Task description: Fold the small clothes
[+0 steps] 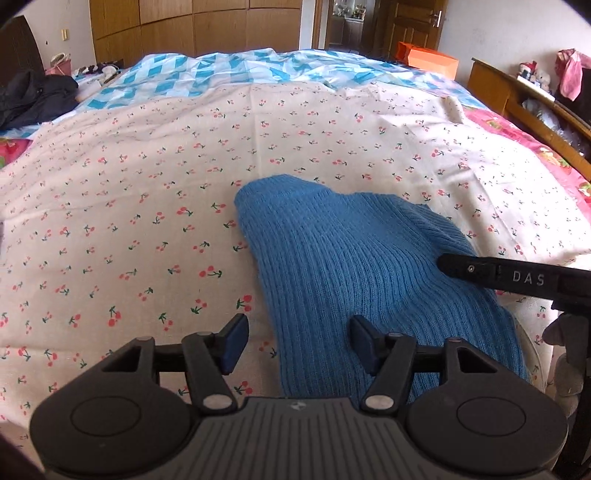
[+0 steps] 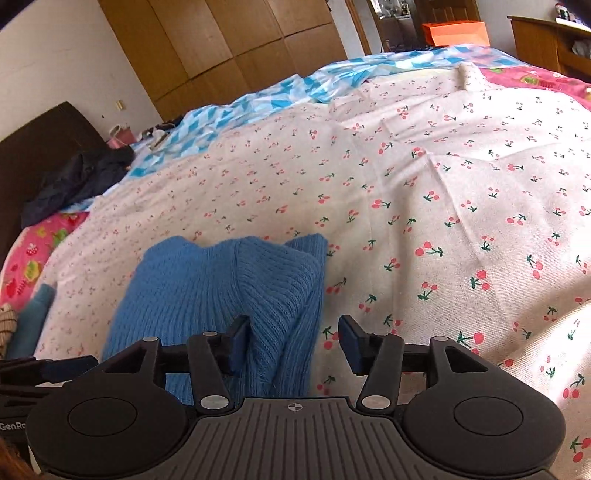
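Sweater: blue rib-knit sweater (image 1: 351, 258), folded into a narrow bundle, lying on the cherry-print sheet (image 1: 147, 206) at the near edge of the bed.
Folds: in right wrist view the sweater (image 2: 221, 288) shows layers doubled over each other, w/ a ridge running down the middle.
Left gripper: left gripper (image 1: 299, 343) hovers over sweater's near left edge. Jaws apart, nothing clamped; left pad over bare sheet, right pad over the knit.
Right gripper: right gripper (image 2: 293, 343) sits over sweater's right edge. Jaws apart, pads not pressing on anything; left pad over the knit, right pad over the sheet.
Cross-view: one black finger of the right gripper pokes in from the right in left wrist view, over the sweater.
Bed: blue-and-white checked cover (image 1: 207, 74) beyond the cherry sheet; pink print bedding (image 1: 517, 140) along the right side.
Bkgd: dark garment (image 1: 33, 96) heaped far left; orange bag (image 1: 428, 59) at far end; wooden wardrobe (image 1: 192, 26) behind.
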The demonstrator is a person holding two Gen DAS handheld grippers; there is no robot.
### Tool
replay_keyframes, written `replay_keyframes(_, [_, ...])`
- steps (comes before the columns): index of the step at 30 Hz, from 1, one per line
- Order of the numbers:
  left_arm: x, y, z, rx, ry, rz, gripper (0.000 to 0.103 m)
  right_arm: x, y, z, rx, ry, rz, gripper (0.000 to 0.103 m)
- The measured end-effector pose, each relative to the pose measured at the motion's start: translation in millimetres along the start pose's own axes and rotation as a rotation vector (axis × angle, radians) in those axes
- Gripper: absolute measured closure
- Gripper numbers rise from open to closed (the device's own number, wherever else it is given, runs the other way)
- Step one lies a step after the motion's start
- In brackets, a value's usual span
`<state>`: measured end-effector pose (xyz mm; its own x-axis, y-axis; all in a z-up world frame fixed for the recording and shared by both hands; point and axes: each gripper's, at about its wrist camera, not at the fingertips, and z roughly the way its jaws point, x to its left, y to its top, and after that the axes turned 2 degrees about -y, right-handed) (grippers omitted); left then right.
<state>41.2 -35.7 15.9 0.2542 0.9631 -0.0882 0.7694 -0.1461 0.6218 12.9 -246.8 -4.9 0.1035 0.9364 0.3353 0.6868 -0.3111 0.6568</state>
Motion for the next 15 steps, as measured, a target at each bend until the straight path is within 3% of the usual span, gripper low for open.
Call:
replay_keyframes(4, [-6, -1, -11, -0.014, 0.038, 0.037, 0.038, 8, 2, -29, -0.077, -0.025, -0.006, 0.052])
replay_keyframes(8, [-8, -4, -17, -0.015, 0.052, 0.035, 0.038, 24, -12, -63, -0.121, 0.052, -0.027, 0.052])
replay_keyframes(12, [-11, -10, -20, -0.004, 0.047, 0.036, 0.037, 37, -31, -59, -0.043, 0.054, -0.088, 0.053])
replay_keyframes(15, [-10, -16, -20, 0.011, 0.038, 0.027, 0.036, 36, -39, -37, 0.058, -0.032, -0.101, 0.053])
